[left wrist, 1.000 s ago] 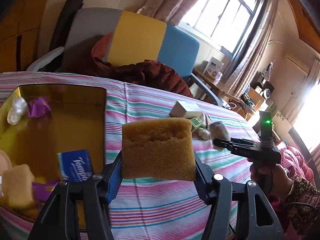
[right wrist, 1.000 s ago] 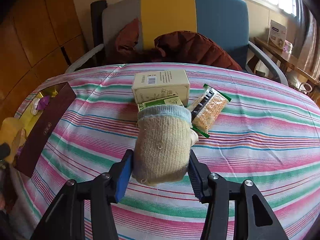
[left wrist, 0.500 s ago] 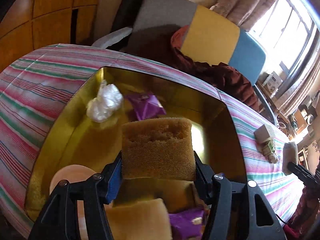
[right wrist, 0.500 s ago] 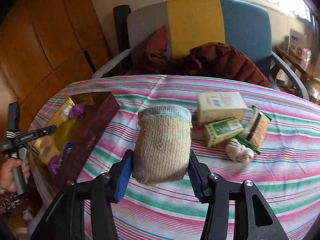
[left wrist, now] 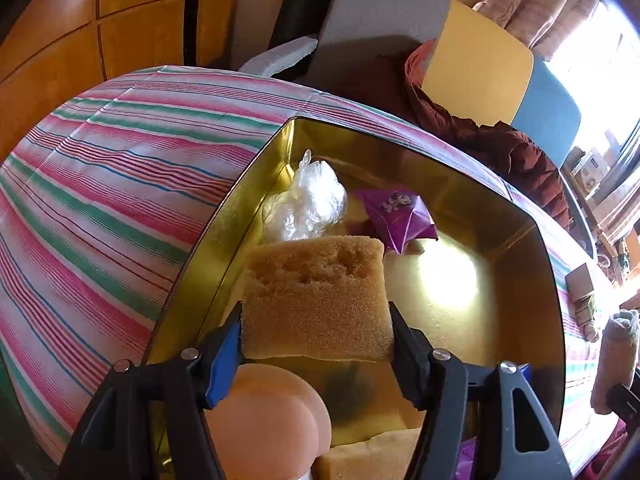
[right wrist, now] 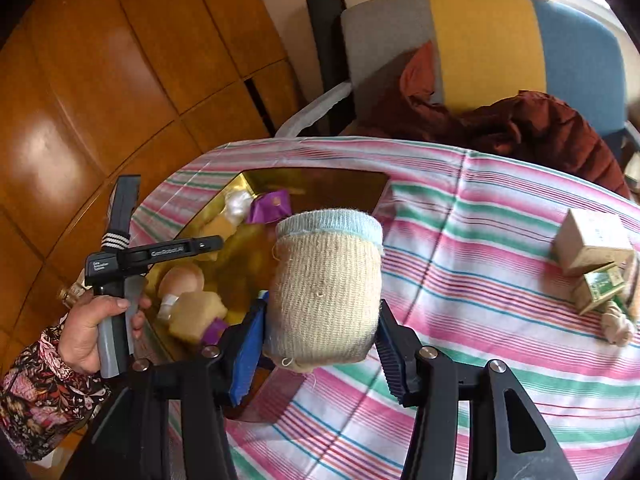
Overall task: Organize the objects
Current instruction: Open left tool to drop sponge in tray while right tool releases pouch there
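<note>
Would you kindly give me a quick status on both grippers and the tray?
Left gripper opening, sponge between jaws, over gold tray. Right gripper shut on rolled sock, beside tray. Tray already crowded.

a grey, yellow and blue armchair point(right wrist: 480, 40) is standing behind the striped tablecloth point(right wrist: 480, 240), a rust-brown jacket point(right wrist: 540, 124) lying on it. orange wood panelling point(right wrist: 100, 80) is lining the wall; daylight is pouring through a curtained window point(left wrist: 600, 40).
</note>
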Demonstrator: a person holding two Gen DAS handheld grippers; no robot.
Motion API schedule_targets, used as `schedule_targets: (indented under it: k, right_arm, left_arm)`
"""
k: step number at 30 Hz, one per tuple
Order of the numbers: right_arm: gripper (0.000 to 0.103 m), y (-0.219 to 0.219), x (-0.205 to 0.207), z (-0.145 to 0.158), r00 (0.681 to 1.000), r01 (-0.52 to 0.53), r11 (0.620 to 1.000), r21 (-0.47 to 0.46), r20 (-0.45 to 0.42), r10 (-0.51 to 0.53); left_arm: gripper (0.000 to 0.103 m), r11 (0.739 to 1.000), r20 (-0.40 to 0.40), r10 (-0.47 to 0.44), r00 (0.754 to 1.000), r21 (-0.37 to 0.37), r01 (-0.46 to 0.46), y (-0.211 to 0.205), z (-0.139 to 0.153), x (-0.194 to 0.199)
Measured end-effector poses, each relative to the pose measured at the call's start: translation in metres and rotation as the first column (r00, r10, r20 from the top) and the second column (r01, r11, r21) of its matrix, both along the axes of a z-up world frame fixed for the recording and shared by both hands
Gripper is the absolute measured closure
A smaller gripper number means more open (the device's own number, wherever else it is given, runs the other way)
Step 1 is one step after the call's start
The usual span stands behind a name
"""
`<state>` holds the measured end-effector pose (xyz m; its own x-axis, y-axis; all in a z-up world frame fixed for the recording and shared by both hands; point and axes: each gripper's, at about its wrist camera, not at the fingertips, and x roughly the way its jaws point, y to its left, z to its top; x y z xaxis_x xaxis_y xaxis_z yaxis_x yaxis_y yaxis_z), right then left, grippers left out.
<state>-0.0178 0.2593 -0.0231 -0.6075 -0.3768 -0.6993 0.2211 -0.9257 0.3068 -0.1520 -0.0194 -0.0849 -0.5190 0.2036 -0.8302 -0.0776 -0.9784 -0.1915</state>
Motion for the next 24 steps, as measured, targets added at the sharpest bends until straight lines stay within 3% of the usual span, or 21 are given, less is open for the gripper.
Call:
schedule_targets:
  k: [3, 8, 12, 18, 22, 24]
  right_arm:
    - [0.05, -0.014, -0.002, -0.003, 1.0, -0.025, 1.0, 0.007, 0.013, 0.025]
    - [0.05, -0.031, -0.007, -0.006, 0.998, -0.055, 0.998, 0.01, 0.026, 0.055]
    - [0.05, -0.043, -0.016, -0.008, 0.997, -0.062, 0.998, 0.005, 0.046, 0.062]
    - [0.053, -0.069, -0.038, -0.011, 0.994, -0.077, 0.996, 0.054, 0.088, 0.072]
    - [0.052, -0.073, -0.045, -0.015, 0.991, -0.071, 0.994, 0.08, 0.117, 0.062]
    - [0.047, -0.074, -0.045, -0.018, 0.986, -0.079, 0.991, 0.104, 0.153, 0.062]
  left_arm:
    - [0.028, 0.999, -0.021, 0.041, 0.999, -0.003, -0.041, -0.005, 0.0, 0.007]
    - [0.027, 0.99, -0.039, 0.092, 0.995, 0.108, -0.087, -0.021, 0.007, 0.014]
    - [0.027, 0.955, -0.081, 0.181, 0.98, 0.254, -0.155, -0.042, 0.017, 0.041]
    - [0.027, 0.894, -0.097, 0.31, 0.946, 0.368, -0.255, -0.065, 0.02, 0.082]
    - [0.027, 0.895, -0.134, 0.311, 0.941, 0.376, -0.242, -0.071, 0.025, 0.096]
    - [0.027, 0.904, -0.157, 0.292, 0.944, 0.367, -0.218, -0.07, 0.03, 0.097]
